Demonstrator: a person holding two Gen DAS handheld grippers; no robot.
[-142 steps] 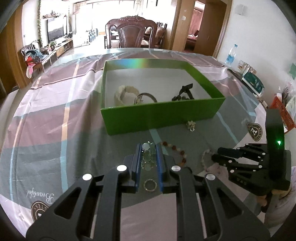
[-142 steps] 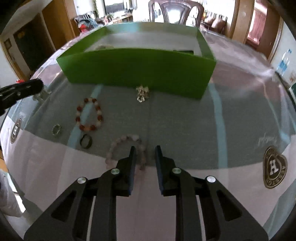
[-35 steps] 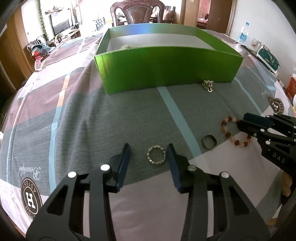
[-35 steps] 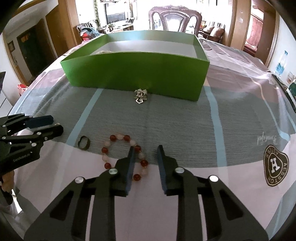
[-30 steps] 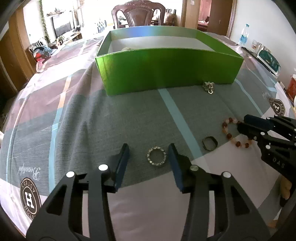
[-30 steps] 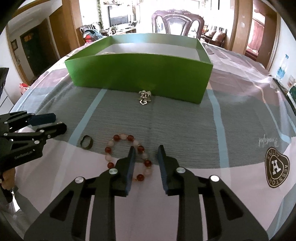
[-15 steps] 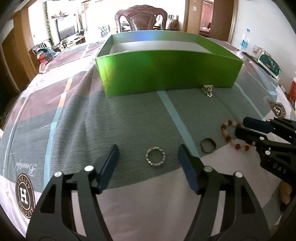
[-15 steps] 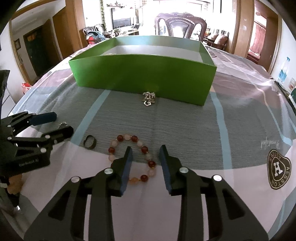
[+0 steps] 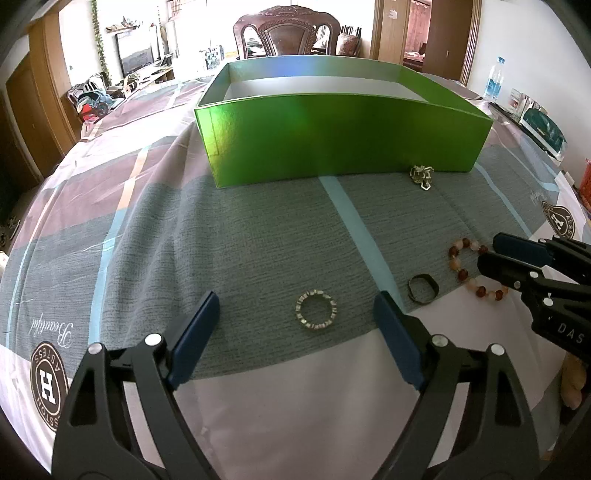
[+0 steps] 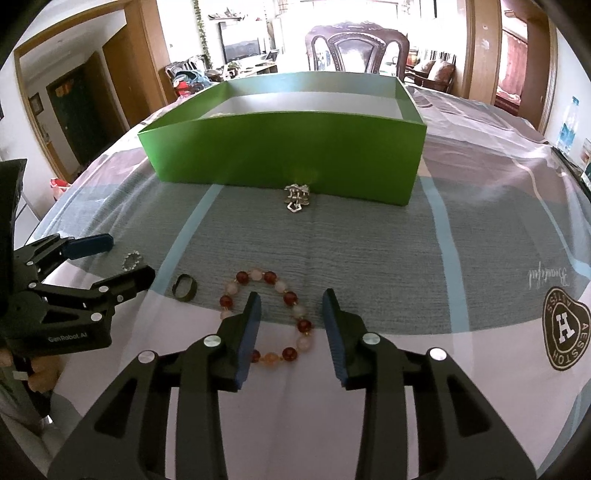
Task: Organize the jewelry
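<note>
My left gripper [image 9: 295, 301] is wide open low over the cloth, its fingers either side of a small silver beaded ring [image 9: 316, 314]. My right gripper [image 10: 291, 297] is open and straddles the near side of a red and pale bead bracelet [image 10: 267, 317]. A dark ring [image 9: 423, 288] lies between the two; it also shows in the right wrist view [image 10: 184, 287]. A silver pendant [image 10: 296, 199] lies against the front wall of the green box [image 10: 280, 155]. The box's contents are hidden by its wall.
The table carries a grey, pink and blue striped cloth [image 9: 258, 236] with round logos [image 10: 565, 334]. A carved wooden chair [image 9: 286, 35] stands behind the box. A water bottle [image 9: 495, 79] and packets sit at the far right edge.
Both grippers have opened wider, the left one much more. The left gripper stays over the silver ring, and the right one over the bracelet.
</note>
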